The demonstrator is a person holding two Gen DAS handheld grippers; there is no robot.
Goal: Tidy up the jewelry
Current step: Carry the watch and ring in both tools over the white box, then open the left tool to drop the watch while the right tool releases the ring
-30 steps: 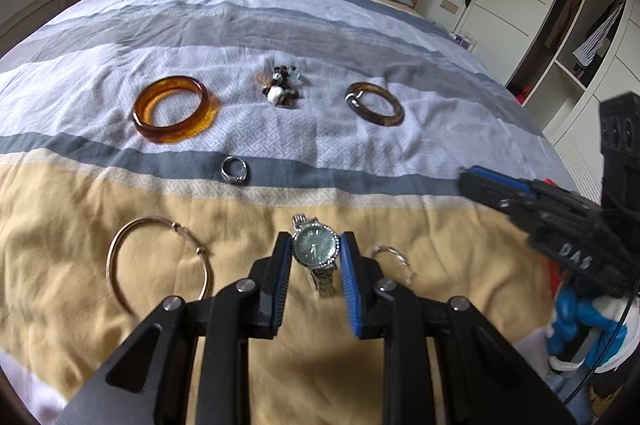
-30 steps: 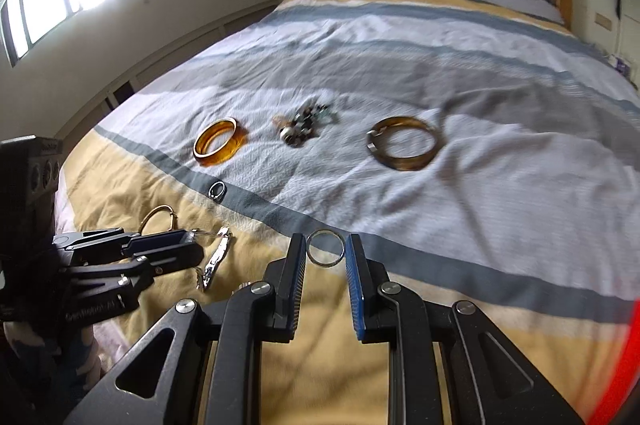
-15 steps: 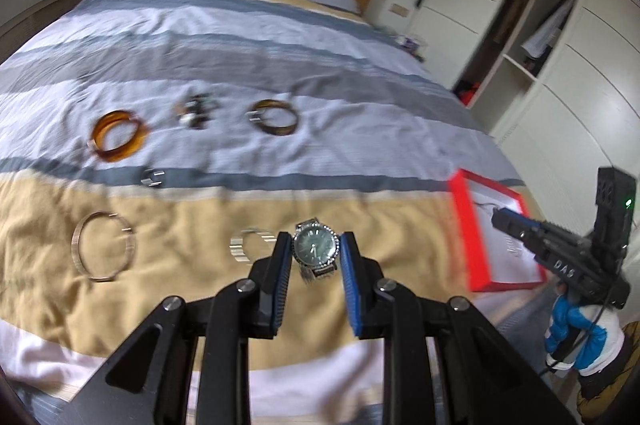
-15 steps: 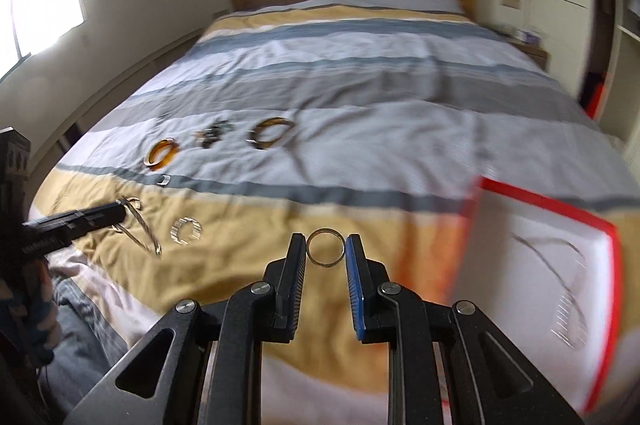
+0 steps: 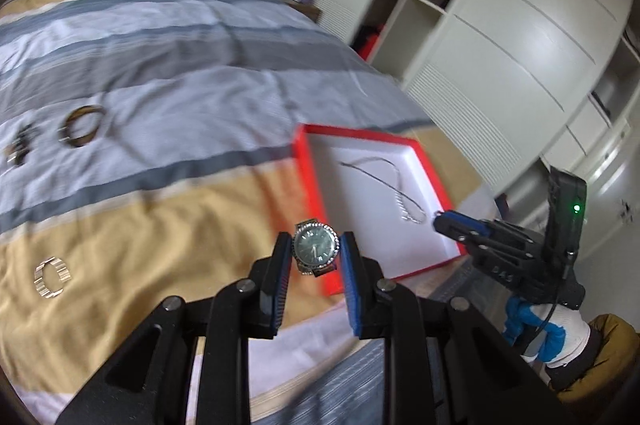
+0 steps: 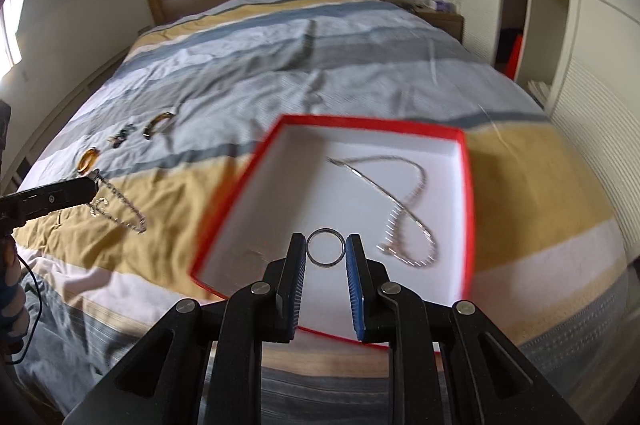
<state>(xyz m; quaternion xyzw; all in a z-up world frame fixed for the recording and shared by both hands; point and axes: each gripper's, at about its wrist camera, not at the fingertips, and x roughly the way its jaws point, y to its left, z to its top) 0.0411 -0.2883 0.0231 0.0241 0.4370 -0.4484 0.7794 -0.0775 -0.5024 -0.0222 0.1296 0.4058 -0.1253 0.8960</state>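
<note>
The left tongs (image 5: 316,252) pinch a watch (image 5: 315,250) above the bed (image 5: 160,73); the red box (image 5: 316,161) is at two o'clock. The right tongs (image 6: 326,252) pinch a ring (image 6: 325,247) over this box.

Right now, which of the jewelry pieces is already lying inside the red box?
Only the silver chain necklace lies in the red box. The watch and thin ring are each held in a gripper, and the bangles remain on the bedspread.
</note>
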